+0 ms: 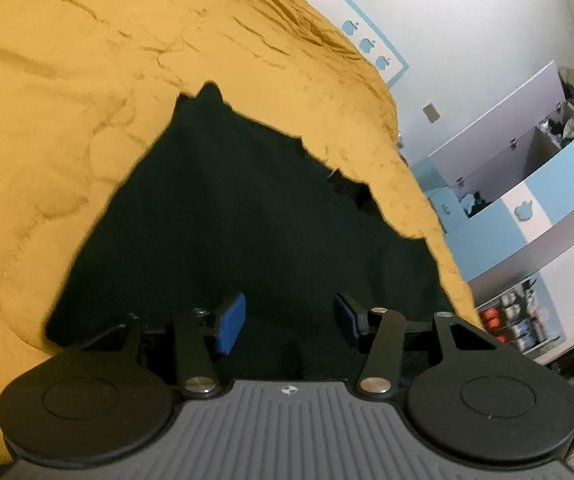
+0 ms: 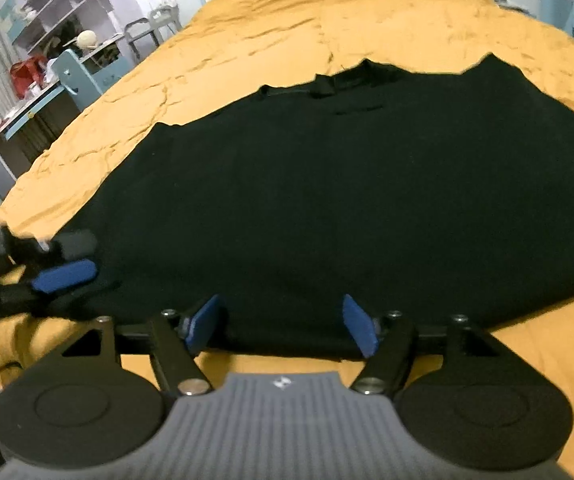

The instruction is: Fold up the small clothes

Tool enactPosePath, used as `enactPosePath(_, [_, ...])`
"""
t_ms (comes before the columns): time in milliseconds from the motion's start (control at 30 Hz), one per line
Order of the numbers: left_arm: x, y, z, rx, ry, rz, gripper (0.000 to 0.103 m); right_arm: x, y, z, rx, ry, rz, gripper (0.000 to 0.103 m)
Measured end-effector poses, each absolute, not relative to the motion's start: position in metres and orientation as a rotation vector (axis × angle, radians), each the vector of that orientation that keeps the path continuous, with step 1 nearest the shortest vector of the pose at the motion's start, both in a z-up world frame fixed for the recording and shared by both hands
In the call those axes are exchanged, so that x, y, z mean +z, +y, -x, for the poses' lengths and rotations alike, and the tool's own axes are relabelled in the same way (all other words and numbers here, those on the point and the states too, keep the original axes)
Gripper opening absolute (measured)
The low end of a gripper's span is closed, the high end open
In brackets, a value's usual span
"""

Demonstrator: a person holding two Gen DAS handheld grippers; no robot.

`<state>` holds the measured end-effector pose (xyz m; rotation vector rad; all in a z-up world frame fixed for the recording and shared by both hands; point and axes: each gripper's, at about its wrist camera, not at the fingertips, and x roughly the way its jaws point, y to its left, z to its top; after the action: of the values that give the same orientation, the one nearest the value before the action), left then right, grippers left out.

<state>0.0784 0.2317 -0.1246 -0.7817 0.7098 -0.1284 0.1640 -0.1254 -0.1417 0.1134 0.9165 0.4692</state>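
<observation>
A black garment (image 2: 327,184) lies spread flat on a mustard-yellow bedspread (image 2: 287,28); its collar end points away from me. It also shows in the left wrist view (image 1: 247,208). My right gripper (image 2: 283,326) is open, with blue pads, at the garment's near hem. My left gripper (image 1: 291,320) is open and hovers over the garment's near left corner. It also shows at the left of the right wrist view (image 2: 63,276), with one blue pad visible there.
The yellow bedspread (image 1: 87,80) surrounds the garment on all sides. Shelves and a blue desk (image 2: 47,68) with clutter stand left of the bed. A blue-and-white cabinet and shelving (image 1: 527,200) stand along the wall.
</observation>
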Motion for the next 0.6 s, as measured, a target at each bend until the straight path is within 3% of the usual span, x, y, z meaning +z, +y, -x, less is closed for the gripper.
enactPosePath(267, [-0.078,0.293,-0.063,-0.045,0.636,0.740,0.066,-0.108,-0.065,-0.136,0.654,0.737,0.179,0.068])
enactPosePath(600, [-0.099,0.338,-0.086,-0.033,0.690,0.768,0.066,-0.135,0.055,-0.088,0.811,0.454,0.636,0.062])
